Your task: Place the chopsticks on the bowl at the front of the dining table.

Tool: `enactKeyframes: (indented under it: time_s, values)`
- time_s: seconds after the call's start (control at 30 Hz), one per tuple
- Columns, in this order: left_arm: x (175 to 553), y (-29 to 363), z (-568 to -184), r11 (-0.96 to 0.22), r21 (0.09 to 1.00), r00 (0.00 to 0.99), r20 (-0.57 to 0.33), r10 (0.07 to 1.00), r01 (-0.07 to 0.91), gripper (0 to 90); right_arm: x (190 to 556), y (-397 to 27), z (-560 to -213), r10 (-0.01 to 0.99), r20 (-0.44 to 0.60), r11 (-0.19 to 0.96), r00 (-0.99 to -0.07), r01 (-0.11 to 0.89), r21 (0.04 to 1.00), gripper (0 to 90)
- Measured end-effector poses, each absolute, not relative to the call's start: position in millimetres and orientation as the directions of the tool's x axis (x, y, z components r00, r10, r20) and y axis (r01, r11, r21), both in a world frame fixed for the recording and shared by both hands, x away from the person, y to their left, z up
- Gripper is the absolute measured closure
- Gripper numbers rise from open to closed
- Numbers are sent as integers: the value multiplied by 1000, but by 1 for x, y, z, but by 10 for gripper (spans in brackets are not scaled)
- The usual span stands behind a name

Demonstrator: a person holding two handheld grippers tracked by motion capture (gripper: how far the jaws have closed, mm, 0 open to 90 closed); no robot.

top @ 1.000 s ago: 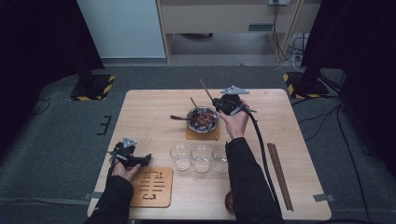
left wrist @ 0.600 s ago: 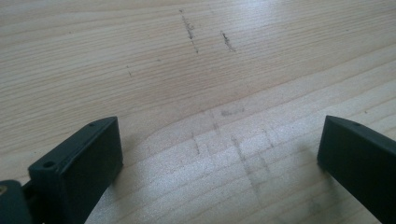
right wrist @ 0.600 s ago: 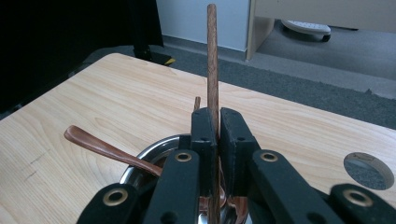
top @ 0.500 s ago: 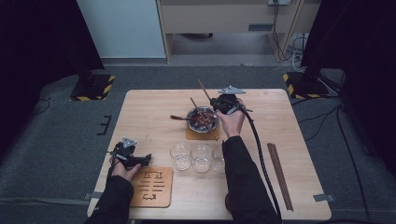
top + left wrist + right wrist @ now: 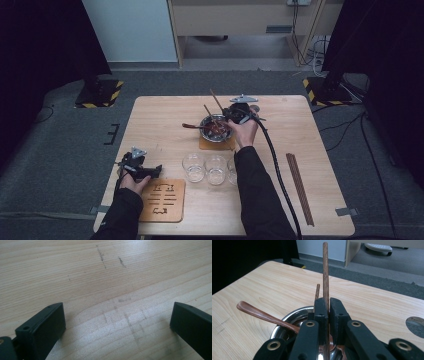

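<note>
A steel bowl [image 5: 215, 128] stands on a wooden coaster [image 5: 209, 144] at the table's middle back. In it lie a brown spoon [image 5: 190, 126] with its handle pointing left and one wooden chopstick [image 5: 207, 112]. My right gripper [image 5: 227, 112] hovers at the bowl's right rim, shut on a second chopstick [image 5: 216, 100] that slants up and away. In the right gripper view the jaws [image 5: 329, 301] clamp that chopstick [image 5: 325, 270] above the bowl [image 5: 293, 316], with the spoon [image 5: 262, 314] at left. My left gripper [image 5: 145, 171] rests on the table at front left, its jaws [image 5: 117, 320] wide apart over bare wood.
Three clear glasses [image 5: 216, 170] stand in a row in front of the bowl. A cut-out wooden trivet [image 5: 162, 201] lies by my left hand. A pair of dark chopsticks [image 5: 300, 189] lies along the right side of the table [image 5: 310, 130].
My right gripper has sunk a little toward the bowl with the chopstick in it. The left gripper has stayed put.
</note>
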State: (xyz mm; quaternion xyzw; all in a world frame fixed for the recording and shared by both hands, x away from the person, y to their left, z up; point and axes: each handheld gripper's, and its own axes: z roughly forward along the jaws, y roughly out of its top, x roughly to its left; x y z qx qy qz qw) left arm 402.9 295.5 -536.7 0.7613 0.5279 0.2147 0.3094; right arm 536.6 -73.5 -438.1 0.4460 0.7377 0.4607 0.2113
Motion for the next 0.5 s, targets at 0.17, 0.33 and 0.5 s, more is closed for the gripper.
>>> enactKeyframes:
  time_s: [0.17, 0.33, 0.5]
  values:
    - [403, 295, -537, -251, 698, 351, 0, 937, 671, 0, 539, -72, -443, 853, 102, 179, -511, 471, 864, 846]
    - [403, 295, -537, -251, 698, 351, 0, 936, 671, 0, 540, -71, -446, 853, 96, 188, -513, 474, 860, 846]
    - [403, 296, -537, -253, 697, 351, 1, 936, 671, 0, 541, -69, -450, 853, 97, 190, -512, 478, 857, 846]
